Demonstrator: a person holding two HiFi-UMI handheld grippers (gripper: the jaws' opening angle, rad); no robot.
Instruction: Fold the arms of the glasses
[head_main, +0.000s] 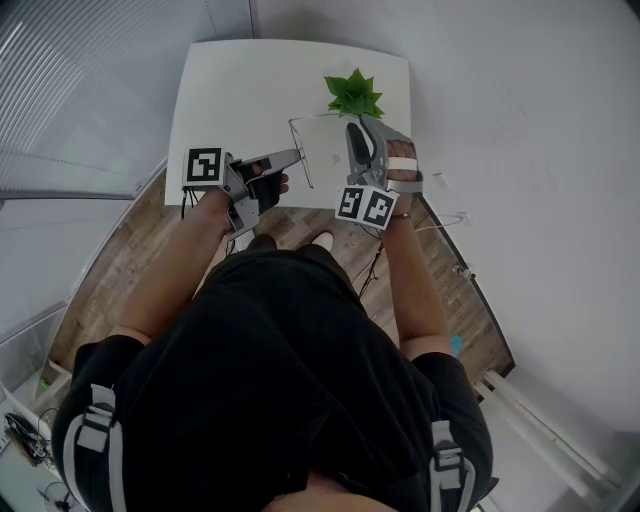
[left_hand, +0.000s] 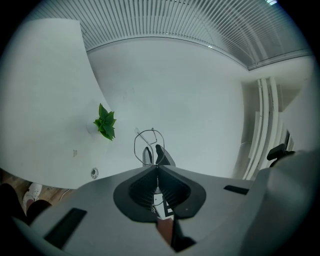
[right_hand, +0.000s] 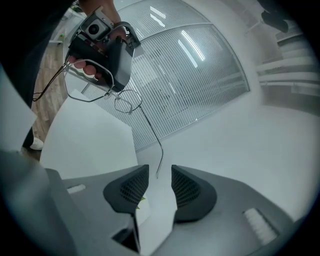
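A pair of thin wire glasses (head_main: 299, 150) hangs in the air over the white table (head_main: 230, 90). My left gripper (head_main: 290, 157) is shut on the front of the frame; in the left gripper view one round lens rim (left_hand: 135, 146) stands just beyond the closed jaws (left_hand: 157, 167). My right gripper (head_main: 357, 126) is to the right of the glasses, open. In the right gripper view one long arm of the glasses (right_hand: 150, 128) runs from the lenses down toward the gap between my jaws (right_hand: 160, 175); its tip lies just ahead of the pads, untouched. The left gripper (right_hand: 114, 86) shows at the upper left.
A small green plant (head_main: 353, 95) stands at the table's far right edge, close beyond the right gripper, and shows in the left gripper view too (left_hand: 105, 121). Wooden floor lies below the table's near edge. White walls and a slatted blind surround the table.
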